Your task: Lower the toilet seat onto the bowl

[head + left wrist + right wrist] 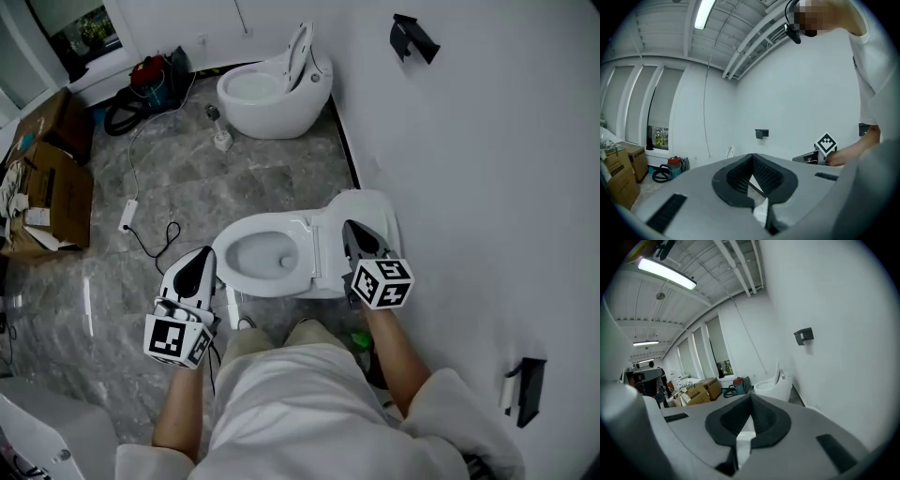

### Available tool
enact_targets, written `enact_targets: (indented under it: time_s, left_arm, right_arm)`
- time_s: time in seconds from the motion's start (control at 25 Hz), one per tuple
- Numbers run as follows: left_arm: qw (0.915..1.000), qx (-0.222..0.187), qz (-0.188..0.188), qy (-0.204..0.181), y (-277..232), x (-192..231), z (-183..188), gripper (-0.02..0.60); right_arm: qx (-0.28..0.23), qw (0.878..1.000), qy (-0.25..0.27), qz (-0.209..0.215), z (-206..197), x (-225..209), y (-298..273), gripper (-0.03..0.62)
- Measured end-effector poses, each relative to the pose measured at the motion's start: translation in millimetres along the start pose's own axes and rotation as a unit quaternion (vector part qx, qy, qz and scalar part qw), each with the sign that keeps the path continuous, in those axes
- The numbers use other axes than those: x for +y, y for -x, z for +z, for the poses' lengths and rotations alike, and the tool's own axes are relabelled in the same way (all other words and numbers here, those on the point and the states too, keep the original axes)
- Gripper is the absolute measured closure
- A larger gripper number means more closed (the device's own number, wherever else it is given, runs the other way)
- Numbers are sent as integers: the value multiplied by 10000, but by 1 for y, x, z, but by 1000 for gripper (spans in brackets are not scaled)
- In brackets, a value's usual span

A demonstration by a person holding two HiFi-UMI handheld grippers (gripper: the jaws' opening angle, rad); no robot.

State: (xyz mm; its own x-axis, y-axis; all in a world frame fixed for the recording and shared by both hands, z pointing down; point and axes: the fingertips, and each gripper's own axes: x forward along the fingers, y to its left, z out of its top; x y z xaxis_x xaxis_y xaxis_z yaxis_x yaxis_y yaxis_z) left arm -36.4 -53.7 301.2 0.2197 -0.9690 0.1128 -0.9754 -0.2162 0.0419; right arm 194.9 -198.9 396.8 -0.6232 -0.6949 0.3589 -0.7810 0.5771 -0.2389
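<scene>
Left gripper point(206, 255) jaws clenched, empty; right gripper point(349, 228) likewise; toilet point(222, 259) between

1. Bright, even white light: a ceiling lamp point(667, 273) glows in the right gripper view, a second lamp point(704, 14) in the left.
2. Polished floor point(281, 178) shows soft sheen; the toilet point(302, 274) looks nearly shadeless.
3. Gripper views bulge, with dark corners.

Glossy toilet point(234, 259) — polished stone floor point(272, 178)
</scene>
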Motion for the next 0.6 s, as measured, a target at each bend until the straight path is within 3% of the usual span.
enact_targets:
  time_s: [0.6]
  left_arm:
    - [9953, -702, 666, -83, 52, 44, 72, 575]
  right_arm:
    - [-1281, 9885, 807, 42, 122, 38, 79, 597]
